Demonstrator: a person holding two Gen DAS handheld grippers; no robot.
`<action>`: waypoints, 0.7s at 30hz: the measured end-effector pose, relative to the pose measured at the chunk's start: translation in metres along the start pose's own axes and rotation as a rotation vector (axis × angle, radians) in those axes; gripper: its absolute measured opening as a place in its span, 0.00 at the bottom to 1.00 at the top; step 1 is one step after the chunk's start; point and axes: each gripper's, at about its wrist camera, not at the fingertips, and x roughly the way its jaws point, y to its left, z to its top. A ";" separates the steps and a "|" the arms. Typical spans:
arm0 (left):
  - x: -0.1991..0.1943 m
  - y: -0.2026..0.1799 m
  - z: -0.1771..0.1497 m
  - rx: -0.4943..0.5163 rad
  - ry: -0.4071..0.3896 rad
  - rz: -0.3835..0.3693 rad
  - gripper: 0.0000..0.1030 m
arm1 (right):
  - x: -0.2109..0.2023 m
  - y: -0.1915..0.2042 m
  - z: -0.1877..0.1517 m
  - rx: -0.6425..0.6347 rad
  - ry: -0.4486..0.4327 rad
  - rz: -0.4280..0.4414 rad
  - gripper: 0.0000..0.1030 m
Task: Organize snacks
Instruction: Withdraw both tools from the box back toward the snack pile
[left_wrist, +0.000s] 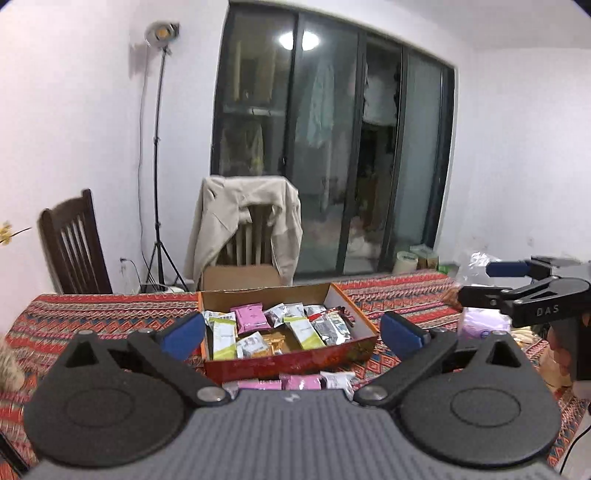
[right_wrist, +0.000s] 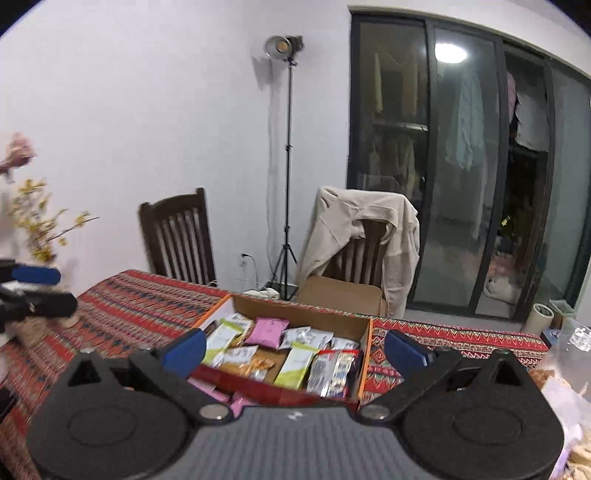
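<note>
Open cardboard box (left_wrist: 364, 325) sits on the table, packed with pink, green-white and silver snack packets (left_wrist: 251, 317).

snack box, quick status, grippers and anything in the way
Left gripper open, empty. Right gripper open, empty. Snack box holds mixed packets; pink packets loose in front. Nothing in the way.

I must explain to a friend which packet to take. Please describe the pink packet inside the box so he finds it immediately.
On the table with the red patterned cloth stands an open cardboard box full of snack packets. The pink packet lies toward the back, left of middle. It is the only pink one inside the box; its neighbours are white, green-and-white or silver.
</note>
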 end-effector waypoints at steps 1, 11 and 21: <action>-0.014 -0.002 -0.015 -0.002 -0.019 0.008 1.00 | -0.014 0.001 -0.010 0.005 -0.025 0.007 1.00; -0.102 -0.034 -0.158 -0.029 0.000 0.093 1.00 | -0.112 0.031 -0.155 0.019 -0.100 -0.019 1.00; -0.111 -0.043 -0.219 -0.042 0.096 0.167 1.00 | -0.132 0.062 -0.265 0.120 -0.028 -0.022 1.00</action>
